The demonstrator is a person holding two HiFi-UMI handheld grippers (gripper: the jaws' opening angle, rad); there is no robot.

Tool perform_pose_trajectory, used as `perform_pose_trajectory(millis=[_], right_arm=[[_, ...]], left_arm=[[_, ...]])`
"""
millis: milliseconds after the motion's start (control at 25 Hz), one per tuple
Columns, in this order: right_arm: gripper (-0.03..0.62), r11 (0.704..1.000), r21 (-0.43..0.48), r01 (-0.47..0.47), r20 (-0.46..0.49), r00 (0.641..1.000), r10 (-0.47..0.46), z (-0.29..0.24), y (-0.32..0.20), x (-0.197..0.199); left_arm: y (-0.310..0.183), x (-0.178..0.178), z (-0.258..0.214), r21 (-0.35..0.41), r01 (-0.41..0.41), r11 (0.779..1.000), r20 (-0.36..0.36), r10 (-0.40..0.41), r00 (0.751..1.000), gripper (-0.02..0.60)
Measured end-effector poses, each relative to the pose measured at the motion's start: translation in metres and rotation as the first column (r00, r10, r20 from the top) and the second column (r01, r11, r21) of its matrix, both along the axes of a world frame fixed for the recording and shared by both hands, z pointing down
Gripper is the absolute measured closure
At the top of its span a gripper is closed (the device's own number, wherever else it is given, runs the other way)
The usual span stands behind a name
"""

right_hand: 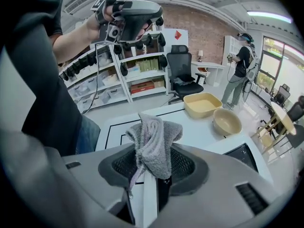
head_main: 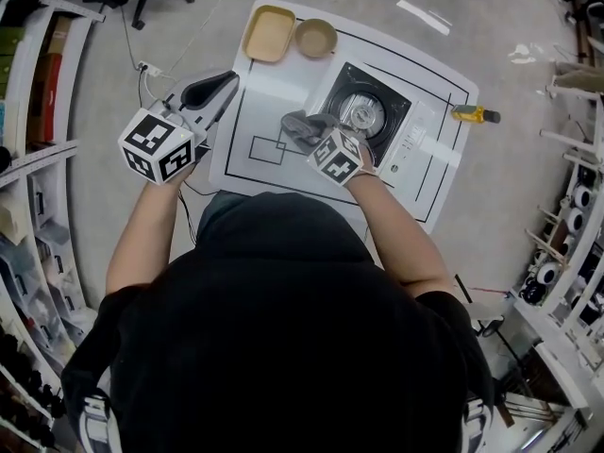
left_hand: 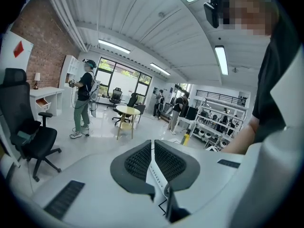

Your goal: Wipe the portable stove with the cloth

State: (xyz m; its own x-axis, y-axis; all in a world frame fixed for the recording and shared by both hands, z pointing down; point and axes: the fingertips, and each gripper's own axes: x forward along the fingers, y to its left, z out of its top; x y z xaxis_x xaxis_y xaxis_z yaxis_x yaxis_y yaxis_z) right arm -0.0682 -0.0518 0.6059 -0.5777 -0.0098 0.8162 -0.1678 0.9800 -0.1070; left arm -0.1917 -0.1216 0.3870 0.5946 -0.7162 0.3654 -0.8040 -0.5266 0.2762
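My right gripper pinches the cloth at the stove's left edge, frame centre; left gripper's jaws pressed together.

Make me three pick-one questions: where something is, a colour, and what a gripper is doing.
1. Where is the round tan bowl? A) beside the square yellow tray B) on the floor C) in a gripper
2. What colour is the fluffy towel cloth? A) red B) grey C) blue
3. The left gripper's jaws are: A) clamping the cloth B) wide apart C) together, empty
Answers: A, they sit side by side on the white table; B, it looks grey; C, its pads meet with nothing between.
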Motion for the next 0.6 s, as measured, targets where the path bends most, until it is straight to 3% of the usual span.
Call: perform_pose_trajectory(millis=[600], right_arm=[[0.401, 0.995, -0.064, -0.077, 0.045, 0.996, 0.08, 0.008, -0.012, 0.003]], left_arm=[[-0.012, -0.003, 0.026, -0.048, -0.021, 0.999, -0.021, 0.02, 1.0, 0.541]])
